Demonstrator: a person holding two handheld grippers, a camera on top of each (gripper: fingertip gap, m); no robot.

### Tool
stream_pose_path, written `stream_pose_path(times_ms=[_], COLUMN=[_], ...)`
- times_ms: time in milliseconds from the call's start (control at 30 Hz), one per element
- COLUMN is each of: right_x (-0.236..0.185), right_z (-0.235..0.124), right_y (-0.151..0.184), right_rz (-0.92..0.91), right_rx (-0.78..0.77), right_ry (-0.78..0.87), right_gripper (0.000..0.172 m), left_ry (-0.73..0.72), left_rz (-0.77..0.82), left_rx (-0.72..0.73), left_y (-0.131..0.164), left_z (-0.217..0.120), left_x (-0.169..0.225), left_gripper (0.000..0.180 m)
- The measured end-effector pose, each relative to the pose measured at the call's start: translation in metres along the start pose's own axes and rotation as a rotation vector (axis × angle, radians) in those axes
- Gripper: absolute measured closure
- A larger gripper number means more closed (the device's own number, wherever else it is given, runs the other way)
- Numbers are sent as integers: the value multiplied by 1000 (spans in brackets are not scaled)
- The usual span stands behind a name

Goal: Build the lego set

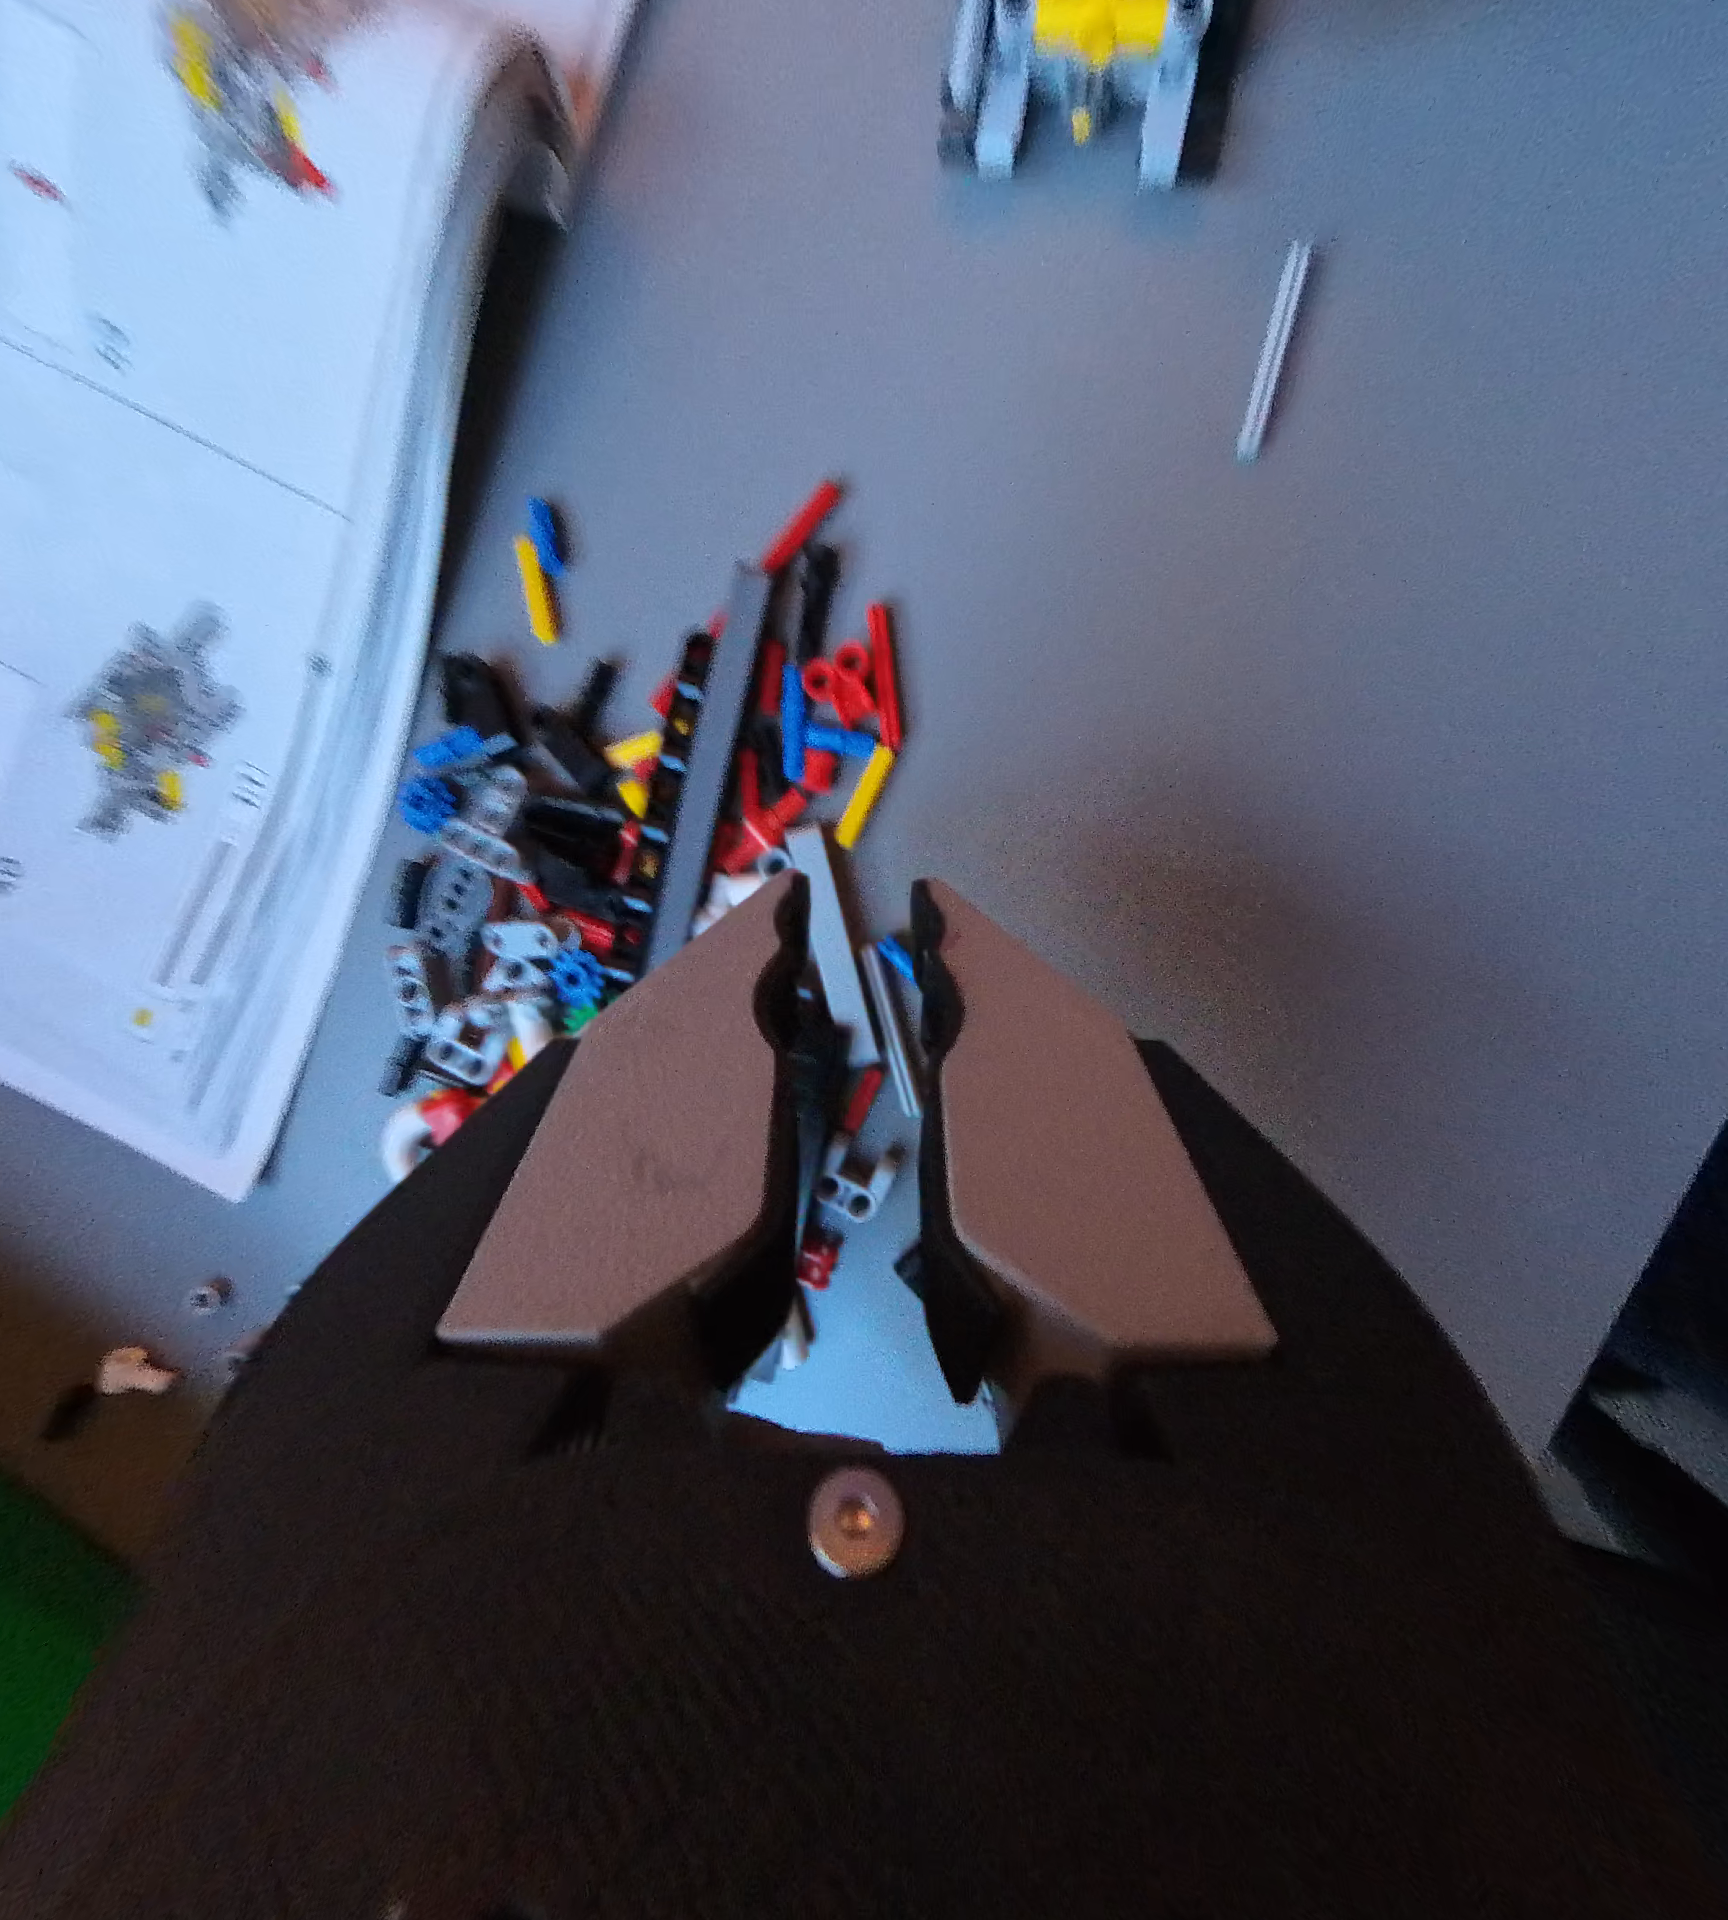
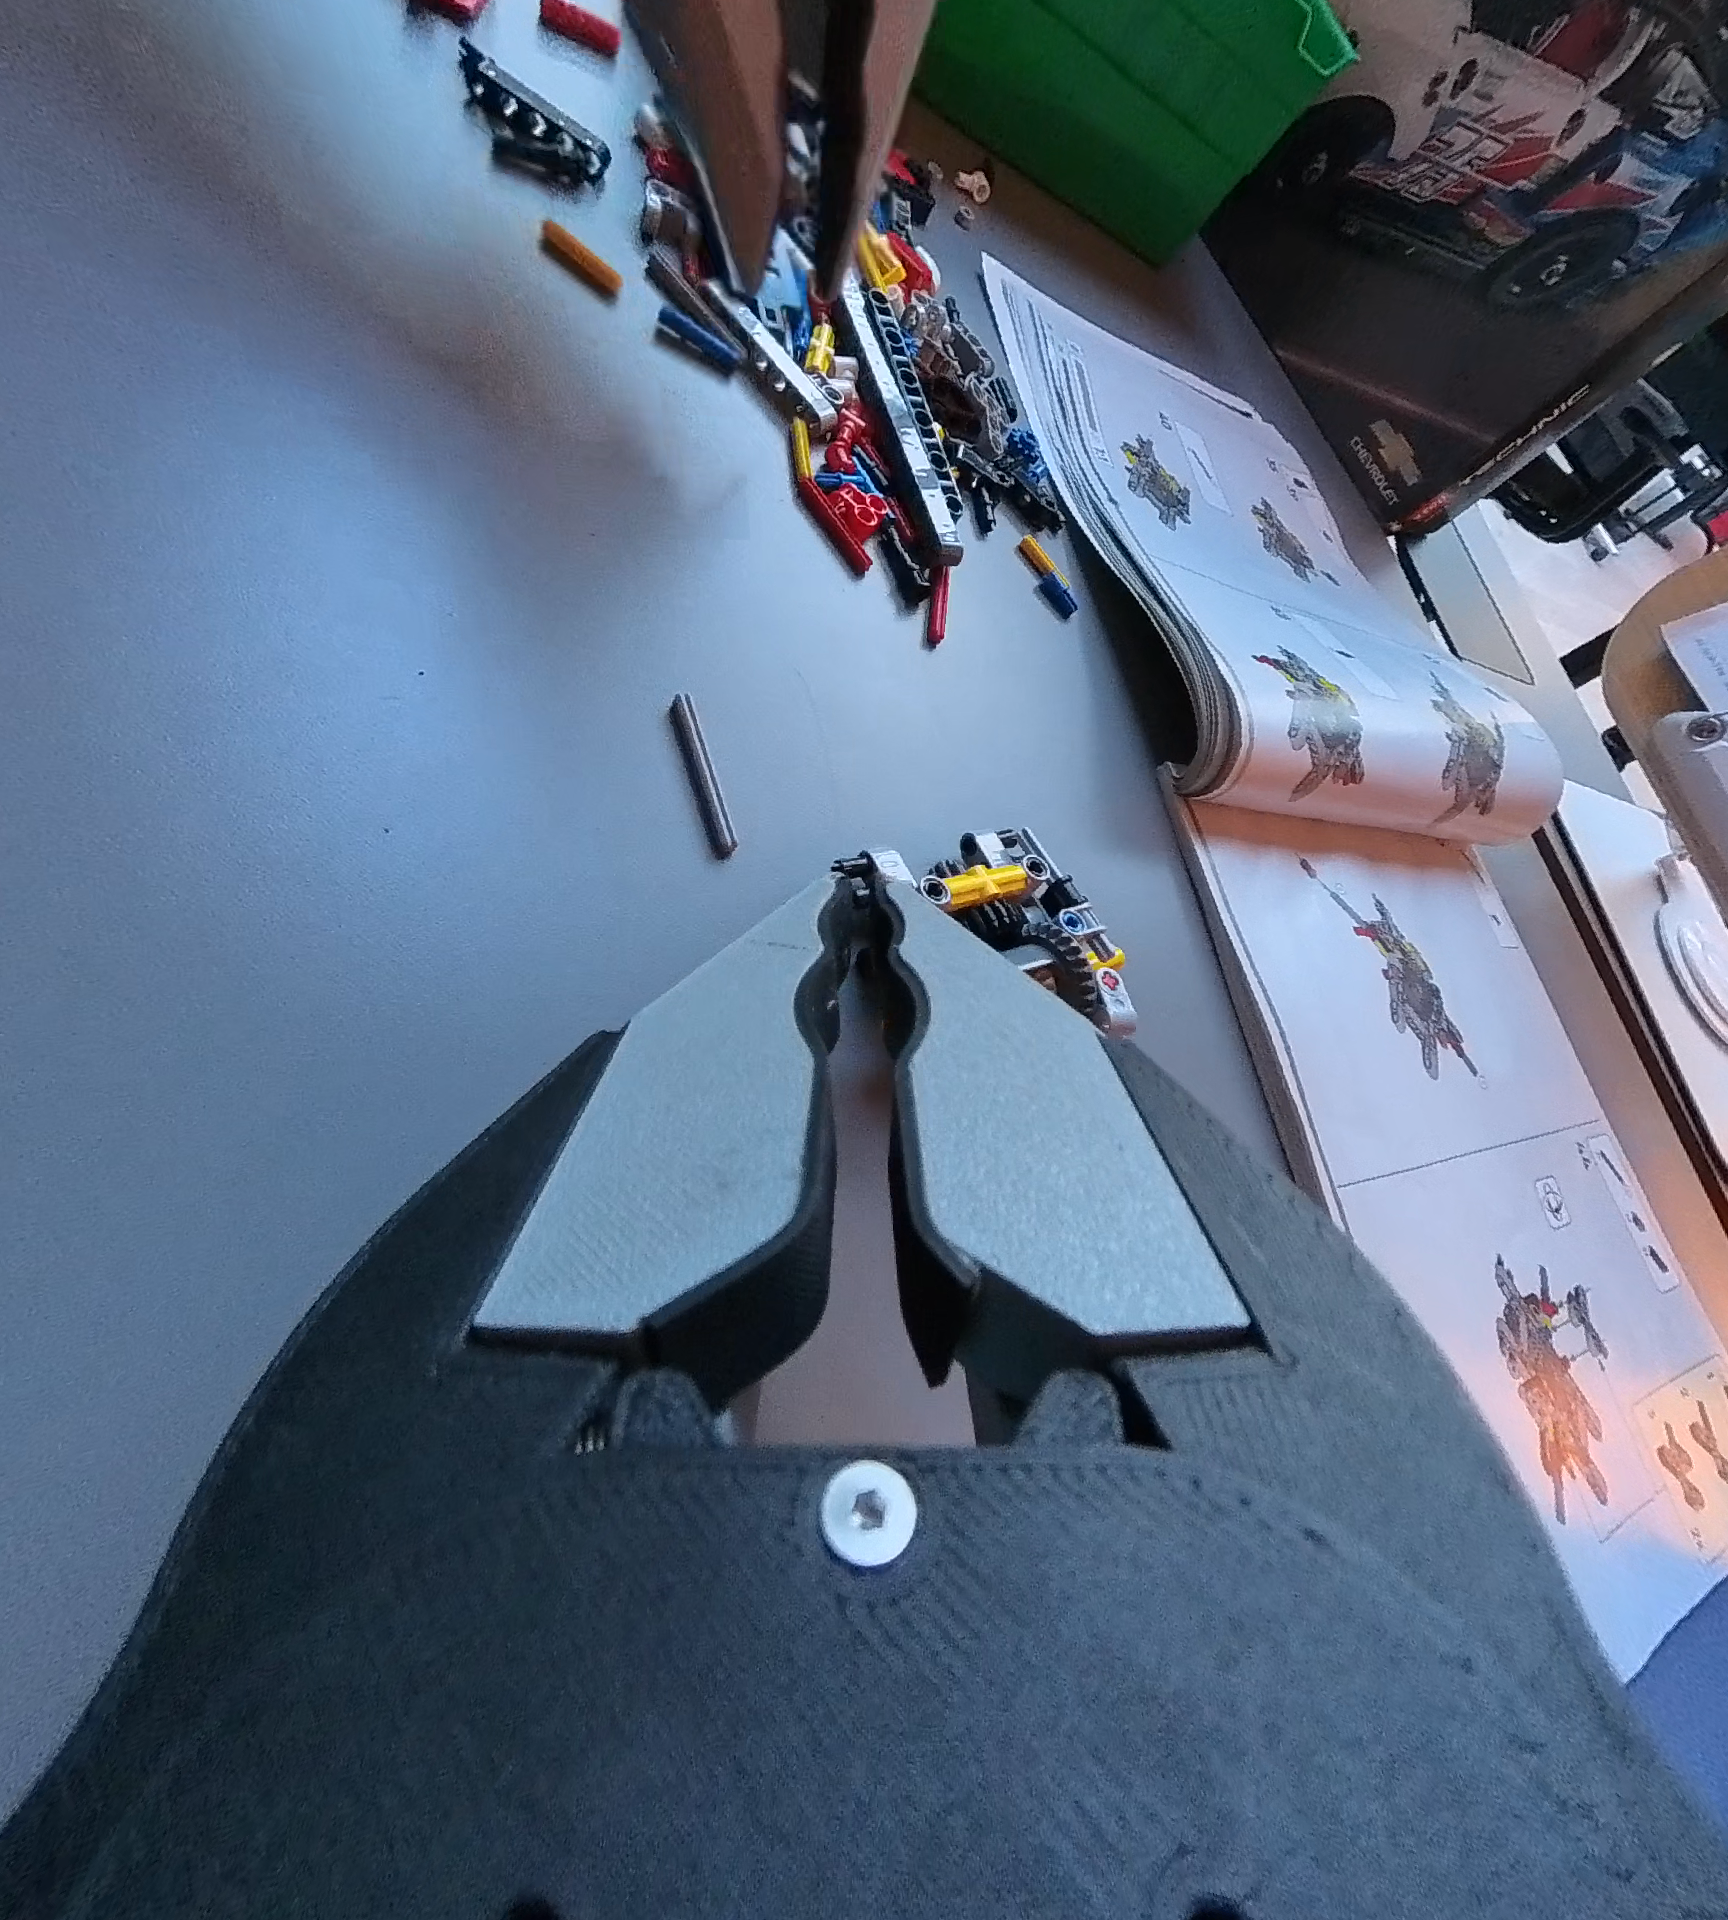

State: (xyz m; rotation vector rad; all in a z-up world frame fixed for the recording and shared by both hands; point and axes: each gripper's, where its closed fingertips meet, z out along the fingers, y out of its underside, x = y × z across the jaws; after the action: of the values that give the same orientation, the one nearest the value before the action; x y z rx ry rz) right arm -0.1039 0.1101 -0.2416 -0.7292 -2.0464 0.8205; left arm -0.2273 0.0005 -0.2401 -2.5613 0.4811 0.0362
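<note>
The right hand-held gripper (image 2: 865, 894) is closing its jaws on the near edge of a small grey, black and yellow gear assembly (image 2: 1031, 925) that is standing on the grey bench (image 2: 268, 623). The left hand-held gripper (image 1: 855, 914) is hanging over the pile of loose bricks (image 1: 652, 810) with its jaws narrowly apart; a grey beam (image 1: 834, 935) is lying between them, but I cannot tell if the pads are pressing it. A thin grey axle (image 2: 702, 774) is lying apart, and an open instruction booklet (image 2: 1359, 727) is lying beside the pile.

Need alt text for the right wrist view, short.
The right tongs, jaws closed, sit at a small grey, black and yellow geared brick assembly on a grey table. Beyond lie a loose grey axle, a brick pile and an open instruction booklet.
</note>
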Motion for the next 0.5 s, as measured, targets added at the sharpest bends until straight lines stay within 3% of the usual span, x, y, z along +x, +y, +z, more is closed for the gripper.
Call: stream_pose_path(times_ms=[167,367,500], right_x=[4,4,5], right_z=[-1,-1,-1], right_y=[2,8,8], right_rz=[17,27,23], right_rx=[-3,-27,-30], right_ry=[12,7,14], right_gripper=[172,169,169], left_ry=[-1,102,144], left_rz=[43,149,155], left_rx=[122,128,173], left_y=[-56,-92,-109], left_z=[-2,65,83], left_x=[5,45,54], left_gripper=[164,163,163])
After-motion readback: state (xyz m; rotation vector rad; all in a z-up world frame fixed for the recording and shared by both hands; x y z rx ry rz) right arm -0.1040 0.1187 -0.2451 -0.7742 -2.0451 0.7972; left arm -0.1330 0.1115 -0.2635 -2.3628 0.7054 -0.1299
